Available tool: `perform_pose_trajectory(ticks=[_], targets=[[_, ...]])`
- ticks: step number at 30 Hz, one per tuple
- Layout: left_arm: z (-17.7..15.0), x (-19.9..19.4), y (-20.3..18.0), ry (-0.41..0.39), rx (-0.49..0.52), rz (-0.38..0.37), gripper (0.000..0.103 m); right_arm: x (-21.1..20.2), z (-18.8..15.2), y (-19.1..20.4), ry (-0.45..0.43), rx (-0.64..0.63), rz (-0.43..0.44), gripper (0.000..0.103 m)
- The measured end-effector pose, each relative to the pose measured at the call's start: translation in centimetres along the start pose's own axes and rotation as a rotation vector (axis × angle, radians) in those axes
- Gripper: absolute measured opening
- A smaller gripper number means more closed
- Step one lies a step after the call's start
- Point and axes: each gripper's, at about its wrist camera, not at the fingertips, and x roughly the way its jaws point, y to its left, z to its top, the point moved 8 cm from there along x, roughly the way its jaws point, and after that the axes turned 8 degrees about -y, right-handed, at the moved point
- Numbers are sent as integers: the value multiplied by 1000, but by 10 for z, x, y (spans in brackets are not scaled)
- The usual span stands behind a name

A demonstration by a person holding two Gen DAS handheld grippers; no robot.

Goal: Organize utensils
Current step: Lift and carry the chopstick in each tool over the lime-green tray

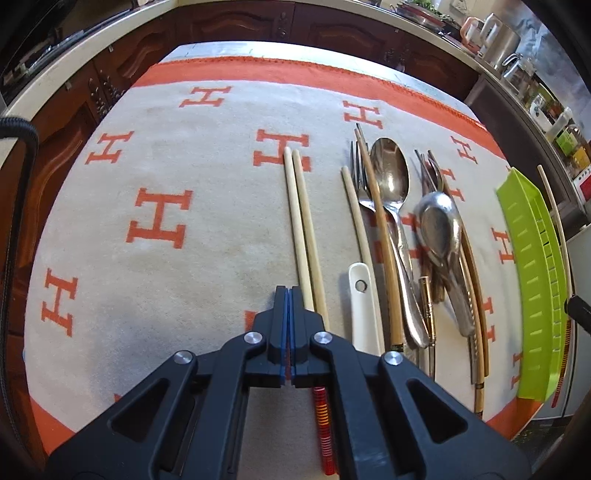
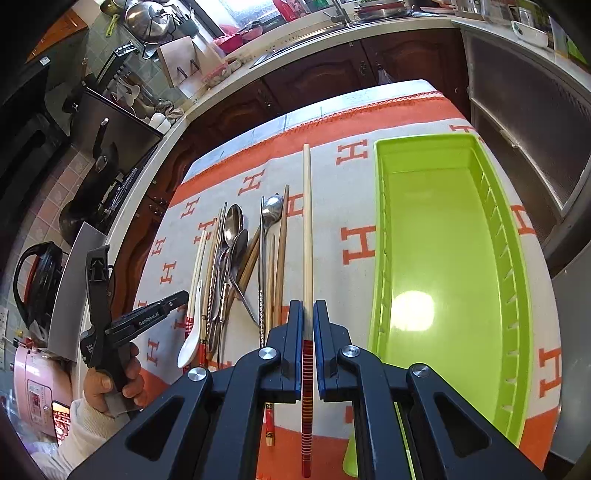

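Black two-finger grippers with blue pads

Silver round screws are seen on the right gripper (image 2: 308, 325); "GenRobot.AI" is printed on the left gripper (image 2: 147, 317); a cream sleeve (image 2: 83, 424) is worn.

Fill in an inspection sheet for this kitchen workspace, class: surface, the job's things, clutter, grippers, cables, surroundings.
Surface: cream cloth with orange H marks and an orange border.
Job's things: green tray, nothing in it; pile of spoons, forks and chopsticks; white spoon; pale chopstick pair.
Clutter: nothing seen on the cloth.
Grippers: left gripper shut, holding nothing; right gripper shut on a red-ended chopstick.
Cables: black braided cable at the left edge.
Surroundings: dark wood cabinets, kettles, pots.
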Motion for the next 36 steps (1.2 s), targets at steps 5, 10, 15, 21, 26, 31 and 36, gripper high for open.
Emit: perform_pose_trajectory(ticks=[5, 10, 15, 21, 26, 31, 36], targets=[[-1, 0, -2, 10, 11, -7, 0, 1, -5, -1, 3, -11, -8, 5], [-3, -3, 2, 18, 0, -14, 0, 6, -6, 0, 10, -14, -6, 5], [-5, -7, 8, 16, -18, -14, 20, 11, -7, 4, 19, -24, -3, 5], [-7, -10, 9, 9, -18, -21, 27, 17, -10, 6, 29, -31, -2, 5], [-6, -11, 3, 0, 14, -12, 27, 20, -11, 6, 34, -32, 0, 5], [-5, -9, 0, -3, 47, 12, 27, 22, -12, 5, 41, -31, -1, 5], [-4, -2, 0, -3, 88, 72, 27, 23, -13, 5, 45, -28, -1, 5]])
